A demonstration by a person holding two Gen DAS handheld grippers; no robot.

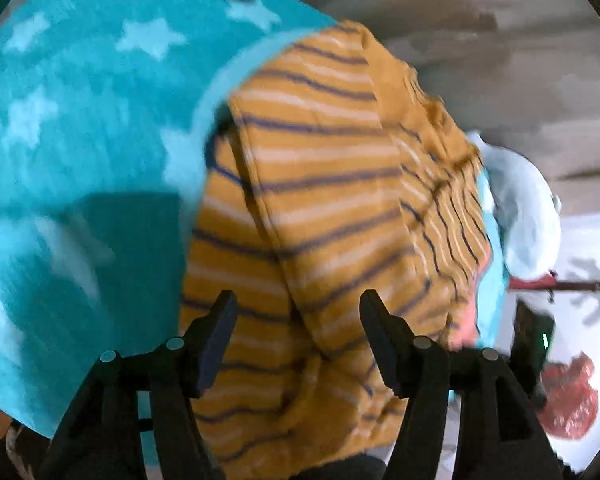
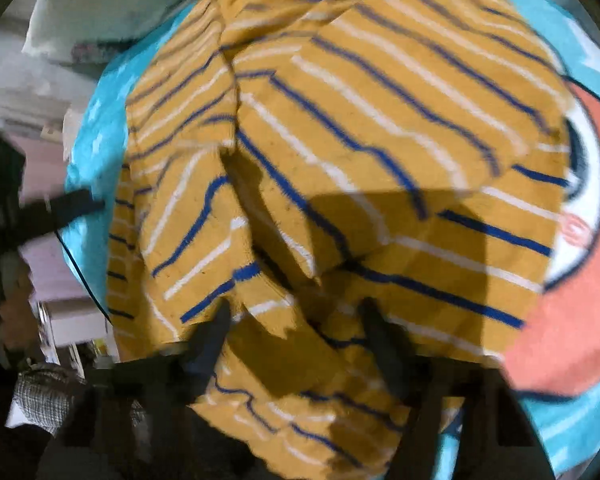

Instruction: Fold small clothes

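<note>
A mustard-yellow garment (image 1: 324, 208) with navy and white stripes lies rumpled and partly folded over itself on a teal blanket with pale stars (image 1: 80, 120). My left gripper (image 1: 298, 306) hovers just over the garment's near part. It is open, its fingers wide apart, with only cloth beneath them. The right wrist view shows the same striped garment (image 2: 380, 128) filling the frame. My right gripper (image 2: 296, 320), blurred, stands open over a creased fold near the garment's lower edge. No cloth is pinched between its fingers.
The blanket carries a coral and white cartoon print (image 2: 572, 312) at the right. A pale blue-white bundle of cloth (image 1: 528, 216) lies past the garment. White bedding (image 2: 100, 4) is piled at the upper left, and a black strap-like object (image 2: 60, 208) reaches in from the left.
</note>
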